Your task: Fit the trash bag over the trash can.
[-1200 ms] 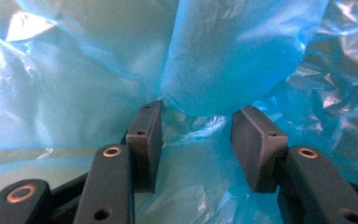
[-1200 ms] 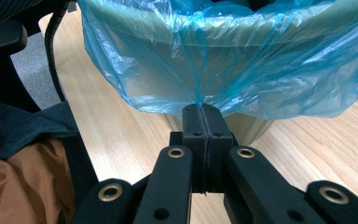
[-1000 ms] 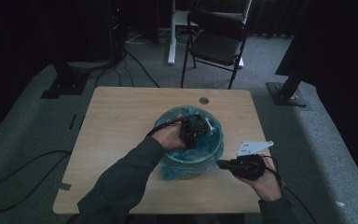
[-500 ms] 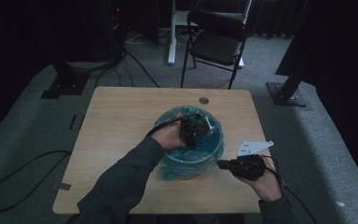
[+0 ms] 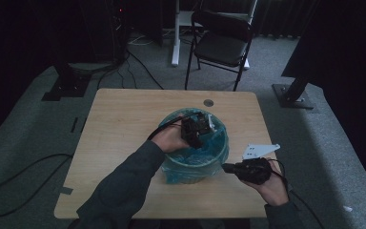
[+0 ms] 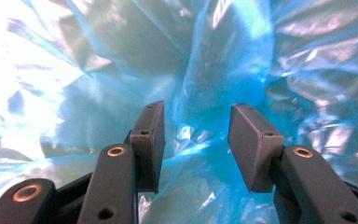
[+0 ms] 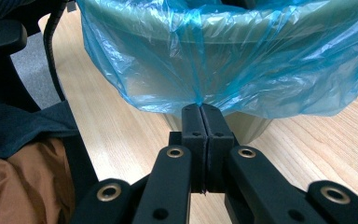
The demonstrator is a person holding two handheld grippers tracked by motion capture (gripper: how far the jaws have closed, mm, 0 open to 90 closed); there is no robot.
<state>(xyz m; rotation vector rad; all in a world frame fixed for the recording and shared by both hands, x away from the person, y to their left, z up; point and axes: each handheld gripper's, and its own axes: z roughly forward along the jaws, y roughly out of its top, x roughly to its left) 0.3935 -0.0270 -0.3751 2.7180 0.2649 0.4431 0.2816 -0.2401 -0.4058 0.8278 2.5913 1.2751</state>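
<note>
High view, centre frame, your left gripper (image 5: 201,128) jaws apart inside the blue bag (image 5: 218,142), your right gripper (image 7: 200,108) pinching shut on the bag's lower edge, lower right.

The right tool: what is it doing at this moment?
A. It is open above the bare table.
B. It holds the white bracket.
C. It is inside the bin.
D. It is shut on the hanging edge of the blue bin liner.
D: in the right gripper view the right tool has its jaws pressed together on the lower edge of the blue bin liner, outside the bin.
</note>
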